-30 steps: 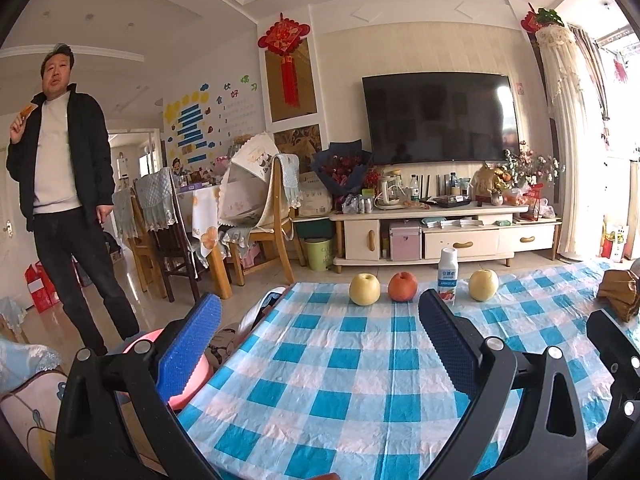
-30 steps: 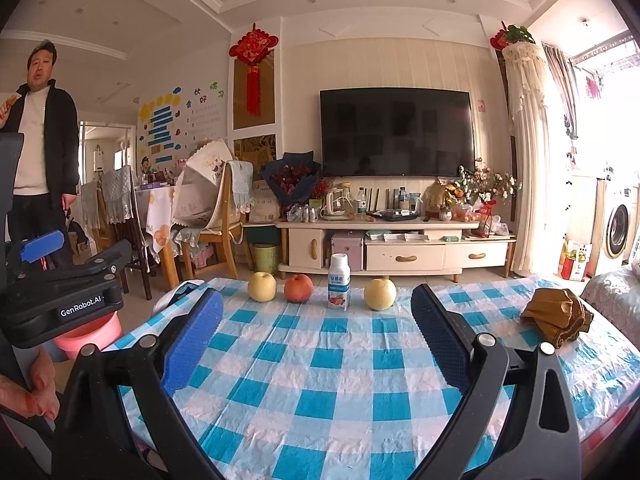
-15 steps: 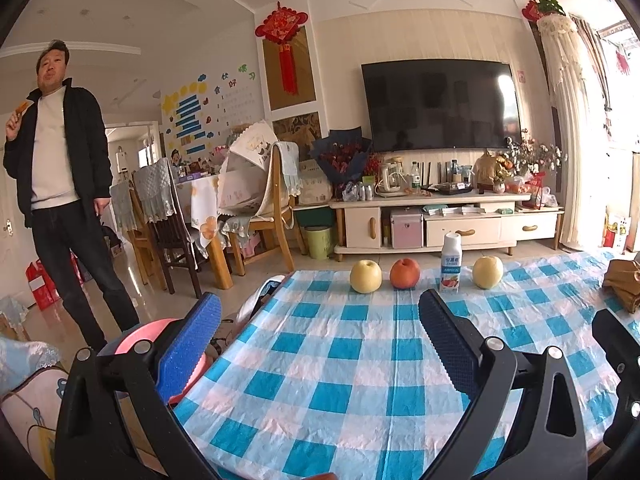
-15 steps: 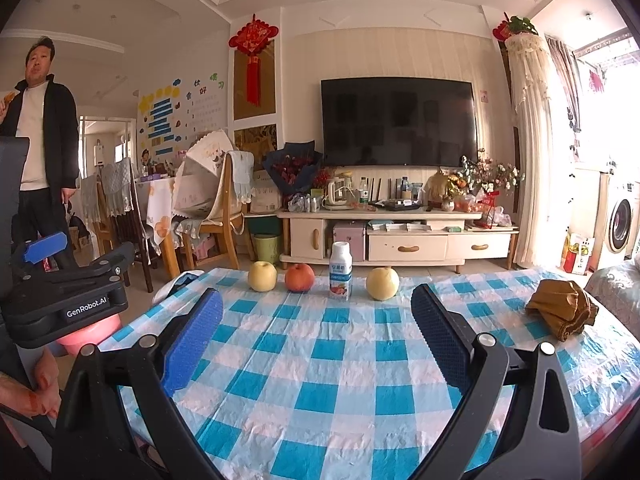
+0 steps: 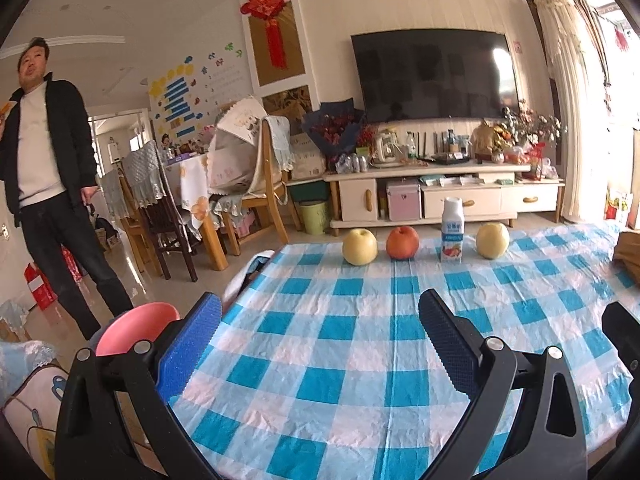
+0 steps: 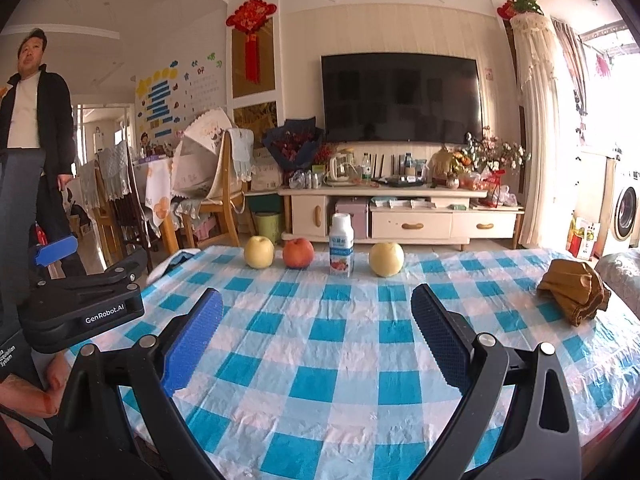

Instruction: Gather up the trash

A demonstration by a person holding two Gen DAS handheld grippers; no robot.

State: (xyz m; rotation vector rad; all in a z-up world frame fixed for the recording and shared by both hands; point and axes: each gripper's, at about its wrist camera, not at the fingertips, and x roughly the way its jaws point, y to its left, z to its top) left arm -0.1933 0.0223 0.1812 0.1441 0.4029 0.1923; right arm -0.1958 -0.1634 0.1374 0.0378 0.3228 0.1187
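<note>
A small white drink bottle stands at the far edge of the blue-checked table, in a row with two yellow apples and a red apple. A crumpled brown bag lies at the table's right side. My left gripper and my right gripper are both open and empty, low over the near part of the table, well short of the row.
A pink bin stands on the floor left of the table. A man in a black jacket stands at the left. Chairs, a TV cabinet and a green bin lie beyond the table.
Both views have tilted slightly, so the row of fruit and bottle sits lower in the frames. Both grippers stay open and empty.
</note>
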